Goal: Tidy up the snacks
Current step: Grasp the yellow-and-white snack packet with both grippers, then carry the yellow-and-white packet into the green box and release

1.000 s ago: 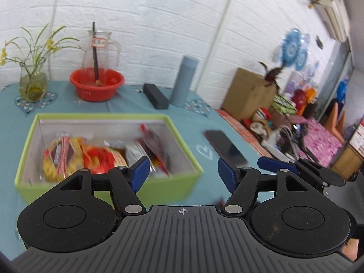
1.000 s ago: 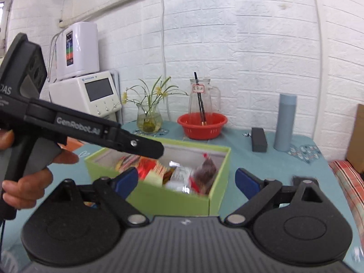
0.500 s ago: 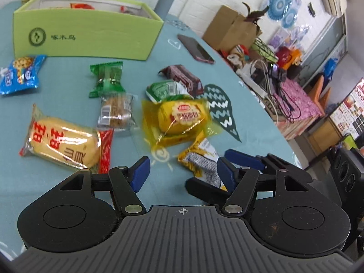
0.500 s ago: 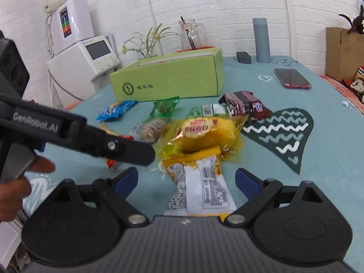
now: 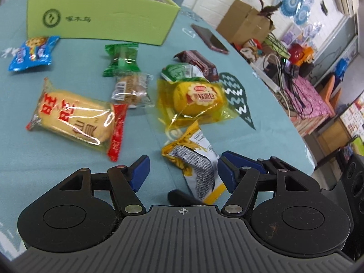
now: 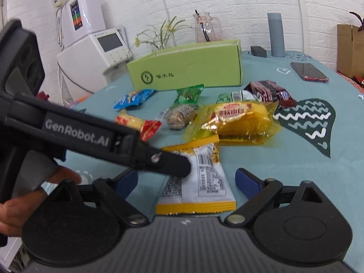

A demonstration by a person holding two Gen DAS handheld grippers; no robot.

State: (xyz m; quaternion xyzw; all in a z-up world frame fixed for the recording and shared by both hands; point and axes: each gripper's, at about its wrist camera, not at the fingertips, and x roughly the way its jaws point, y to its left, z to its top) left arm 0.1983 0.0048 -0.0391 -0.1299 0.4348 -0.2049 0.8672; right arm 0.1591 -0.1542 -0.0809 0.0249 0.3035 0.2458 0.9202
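Yellow-edged white foil packet (image 6: 200, 177) lies flat on the teal tablecloth (image 6: 284, 163), nearest both grippers. Looks light, crinkly, slippery; pinch it across its middle, I'd say. Long axis runs away toward the green box (image 6: 186, 69). Right gripper (image 6: 186, 179) gapes wide around it; left gripper (image 5: 183, 170) half-open, both empty.

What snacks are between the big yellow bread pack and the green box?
In the left wrist view, a small green-and-white packet and a dark brown bar lie just behind the yellow bread pack; beyond them bare cloth reaches the green box.
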